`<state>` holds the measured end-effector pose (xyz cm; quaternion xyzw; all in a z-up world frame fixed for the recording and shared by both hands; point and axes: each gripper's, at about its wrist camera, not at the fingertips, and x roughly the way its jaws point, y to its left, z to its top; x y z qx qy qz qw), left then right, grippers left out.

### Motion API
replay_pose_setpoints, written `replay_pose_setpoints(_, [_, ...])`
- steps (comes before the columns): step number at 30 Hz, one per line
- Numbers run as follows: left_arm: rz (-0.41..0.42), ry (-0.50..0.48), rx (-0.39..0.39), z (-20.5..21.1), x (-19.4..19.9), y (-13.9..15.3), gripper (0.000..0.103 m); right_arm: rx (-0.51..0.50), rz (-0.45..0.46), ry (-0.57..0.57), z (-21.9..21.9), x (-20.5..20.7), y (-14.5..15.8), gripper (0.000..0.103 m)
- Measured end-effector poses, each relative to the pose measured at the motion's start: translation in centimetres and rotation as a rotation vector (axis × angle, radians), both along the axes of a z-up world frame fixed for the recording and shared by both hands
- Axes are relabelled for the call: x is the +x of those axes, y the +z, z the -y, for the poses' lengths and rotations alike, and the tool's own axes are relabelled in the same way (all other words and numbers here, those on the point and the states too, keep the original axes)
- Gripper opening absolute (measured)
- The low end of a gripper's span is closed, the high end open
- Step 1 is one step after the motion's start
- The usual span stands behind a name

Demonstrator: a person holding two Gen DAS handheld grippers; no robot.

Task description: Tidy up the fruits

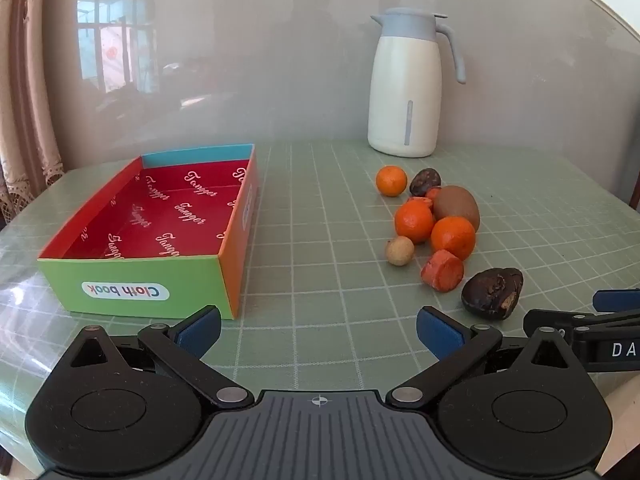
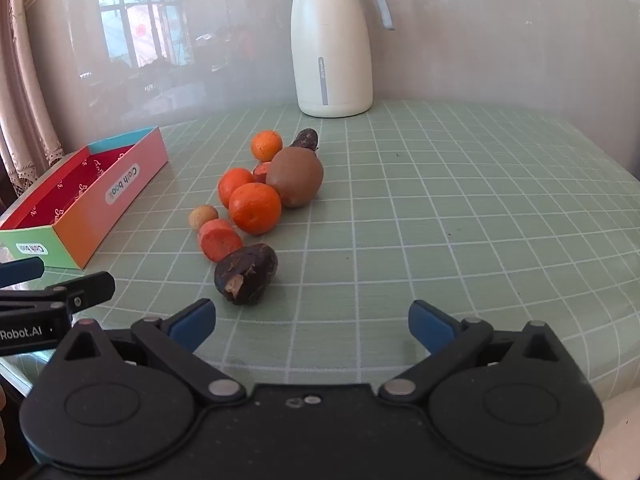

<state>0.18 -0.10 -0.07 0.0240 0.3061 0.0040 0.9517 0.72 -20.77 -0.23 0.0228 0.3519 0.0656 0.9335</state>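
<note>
A cluster of fruit lies on the green checked tablecloth: three small oranges (image 1: 453,237) (image 2: 255,208), a brown kiwi (image 1: 456,205) (image 2: 295,177), a small tan longan (image 1: 399,251) (image 2: 203,216), cut orange carrot pieces (image 1: 442,270) (image 2: 221,240) and two dark brown fruits, the nearer one (image 1: 492,293) (image 2: 245,273). An open colourful box (image 1: 132,276) (image 2: 100,216) with a red inside stands empty to the left. My left gripper (image 1: 319,332) is open above the cloth between box and fruit. My right gripper (image 2: 312,326) is open, just near-right of the near dark fruit.
A white jug with a grey lid (image 1: 404,88) (image 2: 332,40) stands at the back by the glossy wall. A curtain (image 1: 24,80) hangs at far left. The table's rounded edge (image 2: 624,380) falls away at the right.
</note>
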Motion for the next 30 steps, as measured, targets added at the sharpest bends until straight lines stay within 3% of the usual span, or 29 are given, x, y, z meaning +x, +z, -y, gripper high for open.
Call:
replay_pose_setpoints(11, [0.035,0.021,-0.04,-0.68,-0.28,0.21,0.103,0.008,0.013,-0.01,0.07,-0.11,0.04,0.103])
replay_pose_setpoints(30, [0.036,0.023,-0.027,-0.56,-0.28,0.2,0.103,0.002,0.01,-0.009,0.17,-0.08,0.01,0.103])
